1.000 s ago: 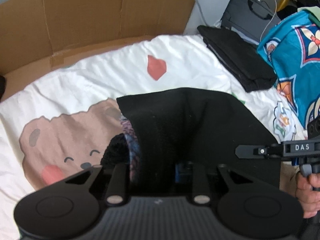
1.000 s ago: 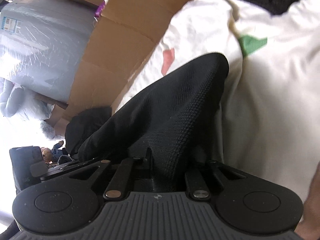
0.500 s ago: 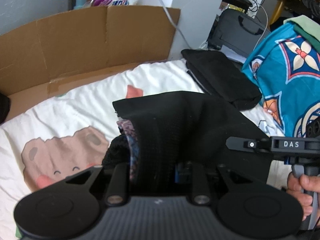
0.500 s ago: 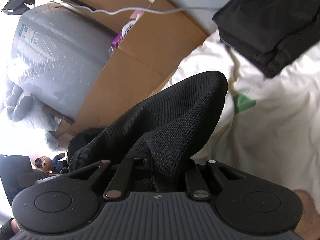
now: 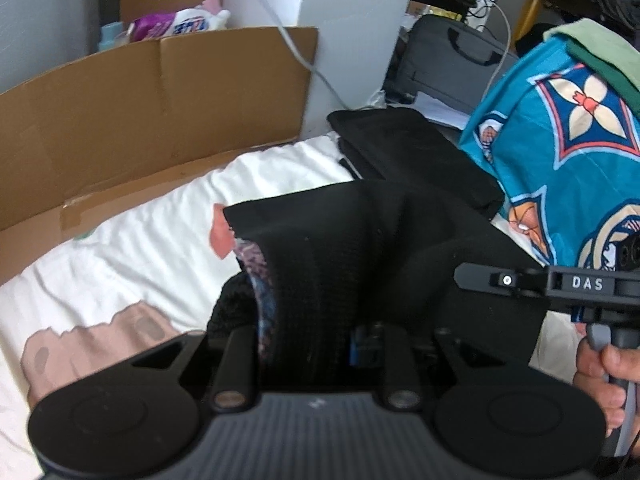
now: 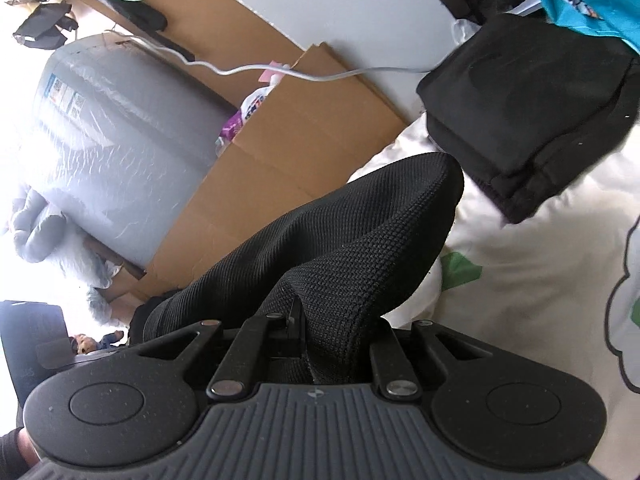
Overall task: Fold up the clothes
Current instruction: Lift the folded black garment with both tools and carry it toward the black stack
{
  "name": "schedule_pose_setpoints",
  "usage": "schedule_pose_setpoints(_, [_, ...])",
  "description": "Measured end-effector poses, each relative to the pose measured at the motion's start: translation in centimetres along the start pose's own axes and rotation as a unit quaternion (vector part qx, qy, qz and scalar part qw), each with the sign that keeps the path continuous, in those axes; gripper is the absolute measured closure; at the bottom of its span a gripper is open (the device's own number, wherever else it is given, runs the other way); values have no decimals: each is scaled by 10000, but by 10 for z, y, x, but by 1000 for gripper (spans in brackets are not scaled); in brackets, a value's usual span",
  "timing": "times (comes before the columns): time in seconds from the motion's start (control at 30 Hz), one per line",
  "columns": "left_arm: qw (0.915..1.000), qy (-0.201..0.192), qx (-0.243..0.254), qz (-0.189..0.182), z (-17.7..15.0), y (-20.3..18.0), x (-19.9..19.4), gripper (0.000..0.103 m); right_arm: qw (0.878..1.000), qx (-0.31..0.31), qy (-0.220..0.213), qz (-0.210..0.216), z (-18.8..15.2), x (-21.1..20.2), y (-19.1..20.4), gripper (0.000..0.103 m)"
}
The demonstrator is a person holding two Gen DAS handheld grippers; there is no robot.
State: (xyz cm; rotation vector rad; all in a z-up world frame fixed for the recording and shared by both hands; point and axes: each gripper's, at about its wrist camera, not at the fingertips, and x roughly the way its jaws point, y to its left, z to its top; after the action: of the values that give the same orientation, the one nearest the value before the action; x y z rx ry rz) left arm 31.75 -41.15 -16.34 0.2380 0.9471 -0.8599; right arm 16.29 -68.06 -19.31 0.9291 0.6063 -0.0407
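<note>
A black knit garment (image 5: pixel 360 256) hangs lifted above the white printed sheet (image 5: pixel 152 248), stretched between both grippers. My left gripper (image 5: pixel 316 344) is shut on a thick bunch of it, where a patterned inner layer shows at the left edge. My right gripper (image 6: pixel 316 344) is shut on another part of the same black garment (image 6: pixel 352 248), which drapes forward over its fingers and hides the tips. In the left wrist view the right gripper (image 5: pixel 472 276) reaches in from the right, held by a hand (image 5: pixel 608 372).
A folded black garment (image 5: pixel 412 156) lies at the sheet's far right corner, also the folded black garment (image 6: pixel 528 120). A teal patterned cloth (image 5: pixel 568 168) rises on the right. Cardboard (image 5: pixel 140 108) lines the far side, with a white cable (image 6: pixel 280 70) and a grey case (image 5: pixel 444 64) beyond.
Both grippers have risen with the black garment held between them. The views tilted up, so the sheet's bear print slid down and the cardboard and wall came into view.
</note>
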Motion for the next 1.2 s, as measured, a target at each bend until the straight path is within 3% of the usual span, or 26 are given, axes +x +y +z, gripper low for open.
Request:
schedule_pose_setpoints(0.27, [9994, 148, 97, -312, -1, 16, 21, 77, 9997, -76, -28, -234, -10, 13, -1, 94])
schedule_pose_setpoints(0.67, [9976, 166, -262, -613, -5, 52, 41, 77, 9967, -618, -170, -493, -20, 44, 9, 94])
schedule_pose_setpoints(0.93, [9914, -280, -848, -956, 17, 32, 65, 77, 9928, -842, -355, -771, 30, 30, -5, 94])
schedule_pose_setpoints(1.2, [9880, -517, -542, -1350, 57, -11, 91, 77, 9775, -1748, -158, -1171, 109, 17, -4, 94])
